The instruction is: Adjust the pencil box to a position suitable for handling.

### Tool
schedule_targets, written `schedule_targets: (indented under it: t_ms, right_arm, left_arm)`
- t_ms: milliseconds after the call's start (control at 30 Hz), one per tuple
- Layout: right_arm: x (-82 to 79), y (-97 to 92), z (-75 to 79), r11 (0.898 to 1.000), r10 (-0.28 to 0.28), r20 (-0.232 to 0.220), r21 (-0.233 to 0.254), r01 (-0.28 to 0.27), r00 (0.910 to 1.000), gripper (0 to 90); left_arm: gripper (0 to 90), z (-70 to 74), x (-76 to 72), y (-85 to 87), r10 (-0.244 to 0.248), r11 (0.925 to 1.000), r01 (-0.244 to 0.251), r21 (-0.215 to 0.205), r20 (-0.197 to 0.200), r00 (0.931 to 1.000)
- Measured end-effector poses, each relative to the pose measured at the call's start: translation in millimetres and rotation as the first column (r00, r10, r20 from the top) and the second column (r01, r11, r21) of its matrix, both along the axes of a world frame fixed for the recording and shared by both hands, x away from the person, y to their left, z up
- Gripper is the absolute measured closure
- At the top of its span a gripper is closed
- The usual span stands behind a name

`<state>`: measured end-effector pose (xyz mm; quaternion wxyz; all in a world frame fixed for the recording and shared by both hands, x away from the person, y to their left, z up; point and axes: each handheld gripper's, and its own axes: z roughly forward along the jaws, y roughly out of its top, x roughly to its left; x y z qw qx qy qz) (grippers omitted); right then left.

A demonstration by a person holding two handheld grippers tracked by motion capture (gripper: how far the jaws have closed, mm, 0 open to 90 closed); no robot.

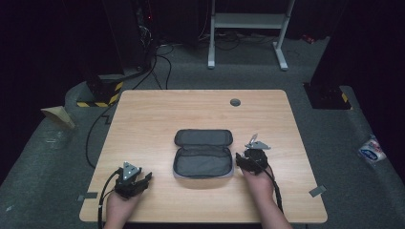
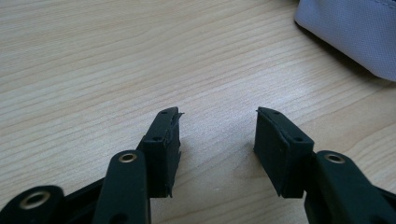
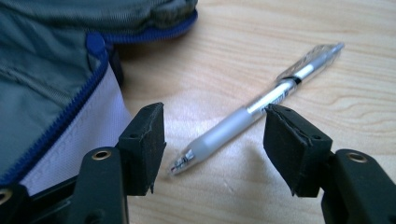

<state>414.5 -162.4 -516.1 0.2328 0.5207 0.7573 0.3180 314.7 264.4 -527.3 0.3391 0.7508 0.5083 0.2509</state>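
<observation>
An open grey pencil case (image 1: 203, 153) with a blue zip lies in the middle of the wooden table (image 1: 157, 114). My right gripper (image 1: 249, 158) sits just off its right side. In the right gripper view a clear pen (image 3: 252, 109) with a frosted grip lies flat on the wood. Its tip points toward me, between the open jaws of the right gripper (image 3: 215, 119), and the jaws do not touch it. The case (image 3: 56, 84) lies to the left there. My left gripper (image 1: 137, 178) rests open near the front left. In its own view the left gripper (image 2: 217, 114) is over bare wood, with a corner of the case (image 2: 355, 32) at the upper right.
A round grey grommet (image 1: 235, 102) sits near the table's far edge. A white desk frame (image 1: 248, 28) stands on the floor behind the table. A black cable (image 1: 95, 129) runs across the floor at the left. A white packet (image 1: 371, 150) lies on the floor at the right.
</observation>
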Motion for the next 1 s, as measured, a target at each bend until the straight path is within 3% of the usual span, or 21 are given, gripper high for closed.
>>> schedule_targets:
  t_ms: [200, 533, 767, 1000]
  right_arm:
    - [-2.2, -2.1, -3.2, 1.0, -0.016, -0.021, -0.01, 0.016, 0.9997, 43.3]
    - [-8.6, -14.0, -3.0, 1.0, -0.021, -0.01, -0.015, 0.02, 0.9997, 48.4]
    - [-12.8, -21.3, -2.8, 0.999, -0.033, -0.009, -0.018, 0.033, 0.9994, 50.2]
    - [-17.4, -27.7, -2.6, 0.999, -0.04, -0.007, -0.027, 0.04, 0.9992, 51.2]
  left_arm:
    - [50.1, 0.3, 2.0, -1.4, -0.008, 1.0, 0.008, 0.001, -0.002, 1.0]
    - [49.5, 0.5, 9.1, -2.7, -0.011, 0.9998, 0.011, 0.017, 0.007, 0.9999]
    - [49.5, -0.6, 12.8, 0.2, -0.015, 0.9995, 0.014, -0.028, -0.01, 0.9998]
    - [43.9, -0.6, 14.5, -0.8, -0.04, 0.9989, 0.04, -0.025, -0.014, 0.9991]
